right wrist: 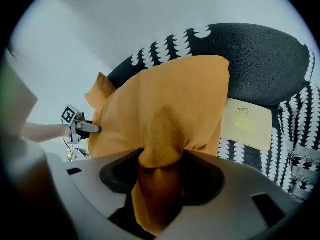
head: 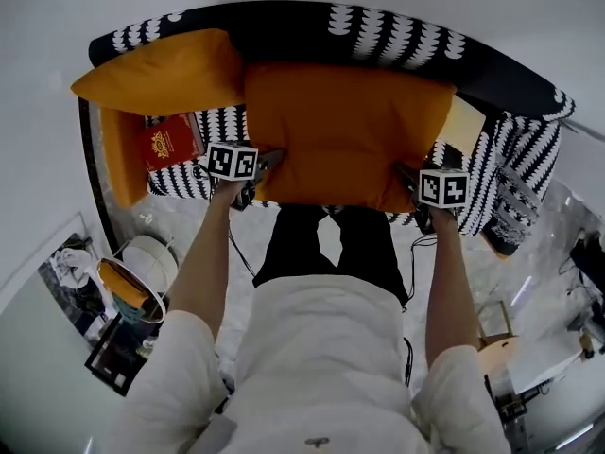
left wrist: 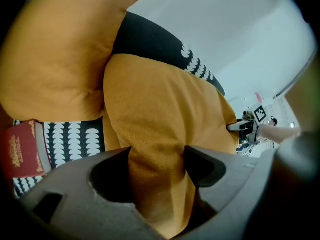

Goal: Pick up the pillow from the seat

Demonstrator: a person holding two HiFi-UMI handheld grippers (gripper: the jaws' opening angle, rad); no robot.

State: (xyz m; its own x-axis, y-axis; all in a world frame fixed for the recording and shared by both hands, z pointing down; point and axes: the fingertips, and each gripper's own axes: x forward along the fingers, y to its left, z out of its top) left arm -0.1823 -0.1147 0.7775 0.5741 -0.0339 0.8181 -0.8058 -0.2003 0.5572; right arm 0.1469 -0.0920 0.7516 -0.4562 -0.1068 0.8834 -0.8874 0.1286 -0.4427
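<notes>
1. Pale wall and floor surround the black sofa [head: 378, 31] with its white scallop print, which fills the upper half of the head view as we look steeply down on it.
2. At the centre of that frame we see the orange pillow [head: 340, 130] propped against the backrest. Its long axis runs left to right, so it spans the gap between our two hands.
3. Our left gripper [left wrist: 157, 159] is clamped on the pillow's lower left edge, with a fold of orange cloth bunched between its jaws. Our right gripper [right wrist: 160, 159] pinches the lower right edge the same way.
4. Neither hand is nearer: the pillow's bulk lies up-frame of both jaws. We judge that both hands must rise together, or the pillow will twist.
5. It looks plump and soft, plain orange with a nubby weave, puckered at each pinch.
6. A second orange pillow [head: 156, 69] sits at upper left, just beside ours, with a red book [head: 172, 142] below it.
</notes>
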